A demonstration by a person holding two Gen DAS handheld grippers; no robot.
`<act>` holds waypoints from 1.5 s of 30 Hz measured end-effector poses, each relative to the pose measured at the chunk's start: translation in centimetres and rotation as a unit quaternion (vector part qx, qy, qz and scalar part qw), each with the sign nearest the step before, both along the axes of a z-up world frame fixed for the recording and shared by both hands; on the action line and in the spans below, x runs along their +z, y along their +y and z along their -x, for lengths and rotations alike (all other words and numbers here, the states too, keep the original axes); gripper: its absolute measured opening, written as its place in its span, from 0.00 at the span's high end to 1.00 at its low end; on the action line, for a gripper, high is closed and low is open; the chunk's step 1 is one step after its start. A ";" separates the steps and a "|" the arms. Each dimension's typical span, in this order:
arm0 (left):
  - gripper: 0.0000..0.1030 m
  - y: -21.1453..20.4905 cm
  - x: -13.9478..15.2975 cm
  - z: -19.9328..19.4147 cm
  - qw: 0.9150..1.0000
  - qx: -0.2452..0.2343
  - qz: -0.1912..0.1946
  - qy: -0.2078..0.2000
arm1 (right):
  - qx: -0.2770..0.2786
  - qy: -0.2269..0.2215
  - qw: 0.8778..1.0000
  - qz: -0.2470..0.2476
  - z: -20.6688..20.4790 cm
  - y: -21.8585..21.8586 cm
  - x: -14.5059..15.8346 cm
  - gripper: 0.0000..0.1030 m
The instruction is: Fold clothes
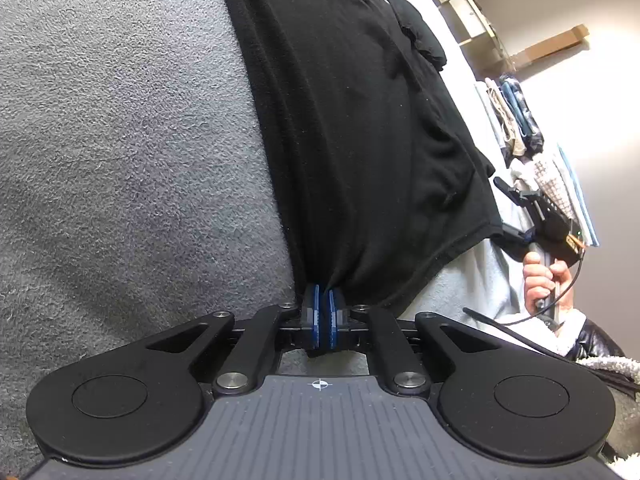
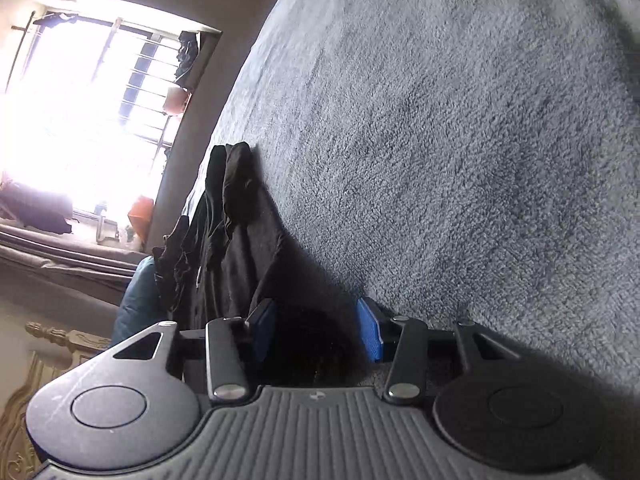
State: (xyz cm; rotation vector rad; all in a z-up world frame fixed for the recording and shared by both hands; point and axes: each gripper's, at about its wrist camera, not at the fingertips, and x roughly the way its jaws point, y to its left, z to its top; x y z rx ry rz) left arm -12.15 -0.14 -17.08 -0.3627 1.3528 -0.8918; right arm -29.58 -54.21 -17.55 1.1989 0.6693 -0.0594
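Shirt: a black shirt (image 1: 352, 128) lies stretched along a grey blanket (image 1: 120, 140), white print at its far end; folded lengthwise, it seems, into a long band.
Left gripper (image 1: 323, 318): fingers together, clamped on the shirt's near hem, cloth bunched between the blue pads (image 1: 314, 316).
Right gripper (image 2: 318, 330): fingers apart, dark cloth between them; no pad visibly presses on it. Whether the far pad touches, I cannot tell.
Right hand (image 1: 544, 284): seen from the left wrist view, right of the shirt, holding its gripper.
Done: a side fold looks made.
Left: cross folds, smoothing, stacking.
Pile (image 1: 516, 120): folded clothes far right, apart from the shirt.
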 end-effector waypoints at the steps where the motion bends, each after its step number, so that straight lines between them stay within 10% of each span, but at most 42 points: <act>1: 0.94 0.1 0.0 0.0 1.000 0.001 0.001 0.001 | 0.003 -0.002 1.000 -0.001 0.0 0.1 0.0 0.54; 8: 0.94 -0.2 -0.1 0.1 1.000 0.007 0.002 0.003 | 0.046 0.003 0.999 0.013 -1.3 1.4 0.5 0.62; 10: 0.94 -0.3 -0.2 0.2 1.000 0.008 0.000 0.000 | 0.056 0.013 0.998 0.029 -1.7 1.8 0.8 0.81; 16: 0.97 -0.2 0.4 1.5 0.999 0.016 -0.016 -0.045 | 0.037 0.026 0.984 0.172 -1.5 3.7 5.2 0.95; 23: 0.98 -0.4 0.6 0.9 0.998 -0.002 -0.023 -0.051 | -0.088 0.019 0.965 0.247 2.3 -0.2 11.0 0.97; 29: 0.98 -0.3 0.2 0.5 0.999 -0.009 -0.026 -0.045 | -0.108 0.113 0.963 0.221 4.0 -2.3 6.7 0.97; 35: 0.90 0.0 0.3 0.2 0.999 -0.012 -0.022 -0.028 | -0.123 0.099 0.971 0.181 4.3 -2.2 3.8 0.94; 39: 0.74 -0.5 0.6 -0.1 0.999 -0.022 -0.016 -0.030 | -0.118 0.085 0.973 0.177 4.4 -2.2 3.9 0.69; 41: 0.75 -1.1 0.8 0.0 0.998 -0.032 -0.029 -0.043 | -0.107 0.080 0.976 0.172 4.1 -2.1 3.6 0.55; 45: 0.99 -1.7 1.4 -0.1 0.997 -0.027 -0.061 -0.050 | -0.066 0.089 0.973 0.202 2.6 -1.1 3.4 0.66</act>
